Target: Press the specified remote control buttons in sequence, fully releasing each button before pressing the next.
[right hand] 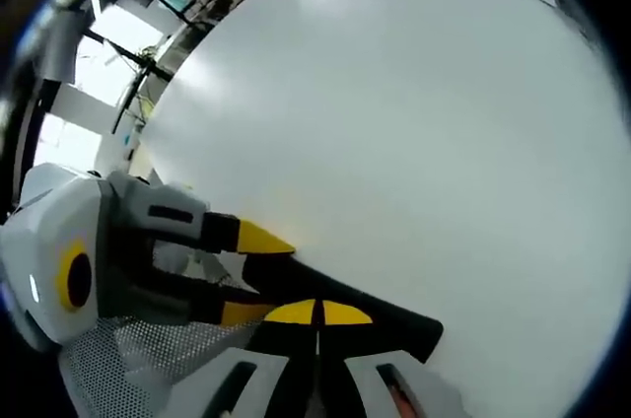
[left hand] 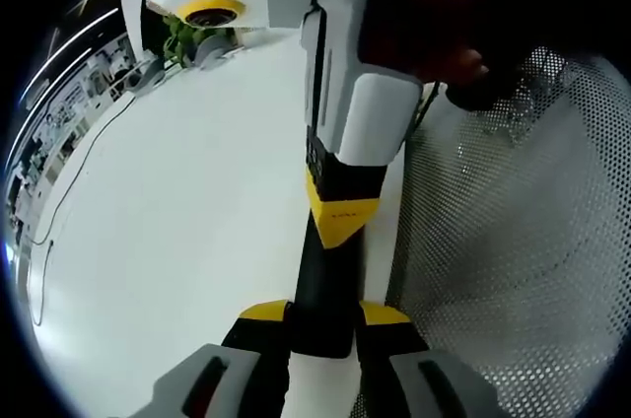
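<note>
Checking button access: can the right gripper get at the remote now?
Likely yes: the right gripper, tips shut, rests on the remote, held by the left gripper; nothing lies between.

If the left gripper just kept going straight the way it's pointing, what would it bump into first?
Probably the right gripper. Its yellow tips press on the long black remote control held in the left gripper, directly ahead. Exact depth is unclear.
</note>
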The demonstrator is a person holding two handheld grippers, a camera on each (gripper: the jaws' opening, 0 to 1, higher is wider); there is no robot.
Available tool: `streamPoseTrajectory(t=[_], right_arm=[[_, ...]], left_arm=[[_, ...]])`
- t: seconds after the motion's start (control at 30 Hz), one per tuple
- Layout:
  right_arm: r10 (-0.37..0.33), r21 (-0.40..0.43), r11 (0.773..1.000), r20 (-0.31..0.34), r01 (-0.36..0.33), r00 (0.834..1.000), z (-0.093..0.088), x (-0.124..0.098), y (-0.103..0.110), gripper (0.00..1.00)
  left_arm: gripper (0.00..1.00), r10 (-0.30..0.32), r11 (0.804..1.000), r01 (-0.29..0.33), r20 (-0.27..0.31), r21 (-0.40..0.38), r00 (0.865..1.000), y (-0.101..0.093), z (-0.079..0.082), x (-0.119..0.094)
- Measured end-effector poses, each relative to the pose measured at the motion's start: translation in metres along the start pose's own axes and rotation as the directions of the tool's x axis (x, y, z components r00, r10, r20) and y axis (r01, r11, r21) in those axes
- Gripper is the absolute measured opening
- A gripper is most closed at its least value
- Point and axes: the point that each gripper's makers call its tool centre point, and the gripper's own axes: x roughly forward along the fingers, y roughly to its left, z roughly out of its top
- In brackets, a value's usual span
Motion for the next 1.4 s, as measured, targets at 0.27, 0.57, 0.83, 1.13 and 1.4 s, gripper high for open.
streamPoseTrajectory(t=[0.27, 0.57, 0.83, 1.13, 1.4], right_arm=[[-0.004, -0.106, 0.994, 0.005, 0.004, 1.000, 0.001, 0.001, 0.001, 0.00], [-0.015, -0.103, 0.995, 0.000, 0.015, 1.000, 0.002, 0.000, 0.000, 0.00], [-0.004, -0.124, 0.992, 0.002, 0.004, 1.000, 0.005, 0.001, 0.005, 0.00], [0.002, -0.164, 0.986, 0.017, 0.001, 1.000, 0.010, 0.003, 0.010, 0.00], [-0.001, -0.194, 0.981, -0.003, 0.000, 1.000, 0.006, 0.007, 0.012, 0.00]], left_arm=[[0.25, -0.006, 1.000, 0.006, 0.001, 0.004, 1.000, 0.000, 0.001, 0.001], [0.25, -0.008, 1.000, 0.008, 0.003, 0.008, 1.000, 0.001, 0.002, 0.001], [0.25, -0.009, 1.000, 0.009, 0.008, 0.009, 1.000, 0.002, 0.001, 0.001], [0.25, -0.009, 1.000, 0.009, 0.007, 0.009, 1.000, 0.003, 0.001, 0.001], [0.25, -0.009, 1.000, 0.009, 0.005, 0.012, 1.000, 0.003, 0.001, 0.001]])
